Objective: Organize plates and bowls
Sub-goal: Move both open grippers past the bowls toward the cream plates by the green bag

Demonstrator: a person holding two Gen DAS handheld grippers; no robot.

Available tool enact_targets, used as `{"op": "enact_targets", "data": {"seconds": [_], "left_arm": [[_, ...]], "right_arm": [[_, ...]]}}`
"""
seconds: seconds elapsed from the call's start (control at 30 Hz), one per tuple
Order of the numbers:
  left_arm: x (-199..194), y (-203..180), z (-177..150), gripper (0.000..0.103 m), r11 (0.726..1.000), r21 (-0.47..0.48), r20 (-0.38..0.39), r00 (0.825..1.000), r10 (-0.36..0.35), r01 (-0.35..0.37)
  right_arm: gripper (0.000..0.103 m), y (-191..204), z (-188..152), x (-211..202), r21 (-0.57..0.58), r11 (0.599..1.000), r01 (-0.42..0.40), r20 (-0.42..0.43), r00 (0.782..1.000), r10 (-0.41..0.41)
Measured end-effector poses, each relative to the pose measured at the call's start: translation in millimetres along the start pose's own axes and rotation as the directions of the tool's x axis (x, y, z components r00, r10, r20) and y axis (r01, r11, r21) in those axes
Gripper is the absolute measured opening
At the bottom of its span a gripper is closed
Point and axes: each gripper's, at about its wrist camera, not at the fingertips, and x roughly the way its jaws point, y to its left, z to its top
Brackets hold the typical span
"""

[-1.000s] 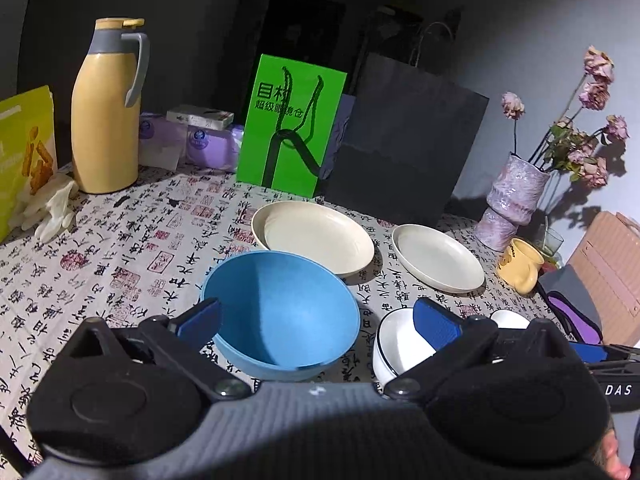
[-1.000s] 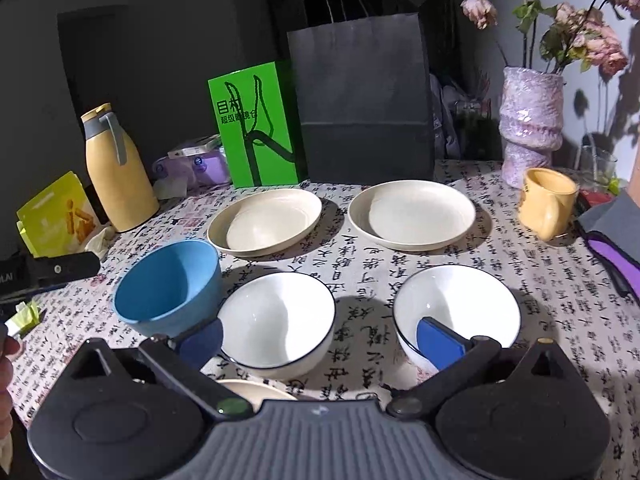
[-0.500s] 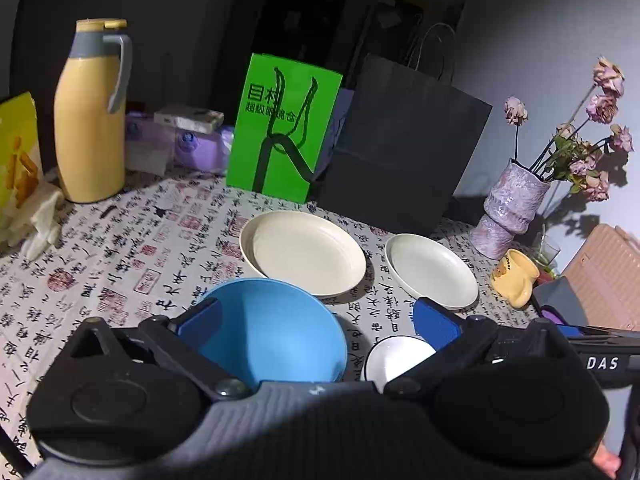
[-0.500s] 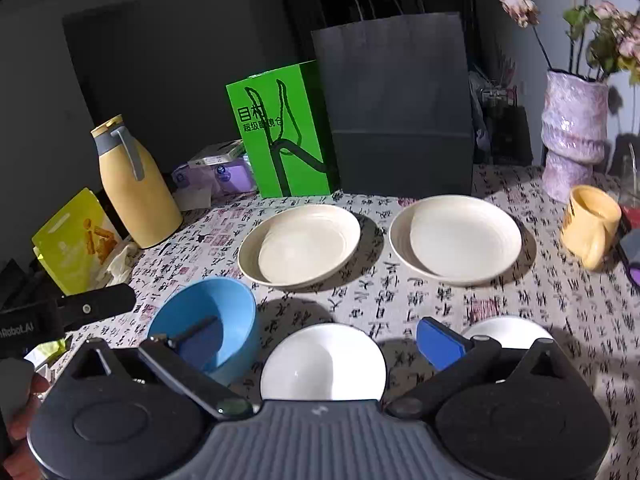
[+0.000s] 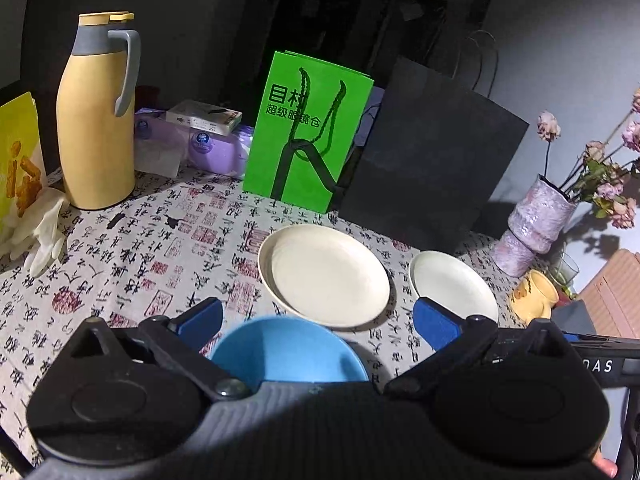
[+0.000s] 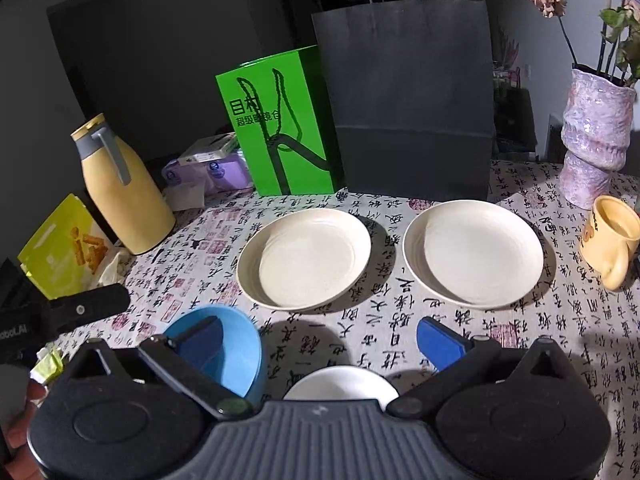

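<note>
Left wrist view: the left gripper (image 5: 318,318) is seen with its blue-padded fingers spread wide and nothing held between them. A blue bowl (image 5: 288,356) is seen low between the fingers, partly hidden by the gripper body, and whether it is touched by either pad cannot be told. Beyond it, two cream plates are laid side by side on the printed tablecloth (image 5: 132,248): the left plate (image 5: 324,276) just past the bowl, and the right plate (image 5: 452,286) near it but apart. Behind the plates, a green bag (image 5: 308,132) and a black paper bag (image 5: 432,152) are stood upright. A yellow jug (image 5: 96,120) is placed at the far left, a vase (image 5: 536,224) with dried flowers at the far right, and a yellow mug (image 5: 536,296) just in front of the vase.

From the right wrist view, the right gripper (image 6: 320,338) is likewise shown wide open and empty. A white bowl (image 6: 340,384) is seen low between its fingers, mostly hidden by the gripper body. The blue bowl (image 6: 236,344) is placed to the left of it, behind the left finger. The two plates (image 6: 304,258) (image 6: 474,252) are set further back, well apart from the fingers. The mug (image 6: 612,236) is stood at the right edge.
</note>
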Motion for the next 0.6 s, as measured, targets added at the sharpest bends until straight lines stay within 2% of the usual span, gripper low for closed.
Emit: {"op": "enact_targets", "data": {"seconds": [0.3,0.47,0.6], "left_arm": [[33,11,35,0.103,0.997,-0.070,-0.017,1.000,0.011,-0.012],[55,10,49,0.103,0.998,-0.057,-0.043,0.999,-0.001,-0.002],[71,5,60,0.103,1.000,0.000,-0.055,0.998,0.006,-0.006]], "right_arm": [[0.103,2,33,27,-0.001,1.000,-0.002,-0.020,1.000,0.002],[0.103,2,50,48,0.008,1.000,0.007,-0.027,1.000,-0.007],[0.103,1,60,67,0.012,1.000,0.010,-0.042,0.999,-0.010]]}}
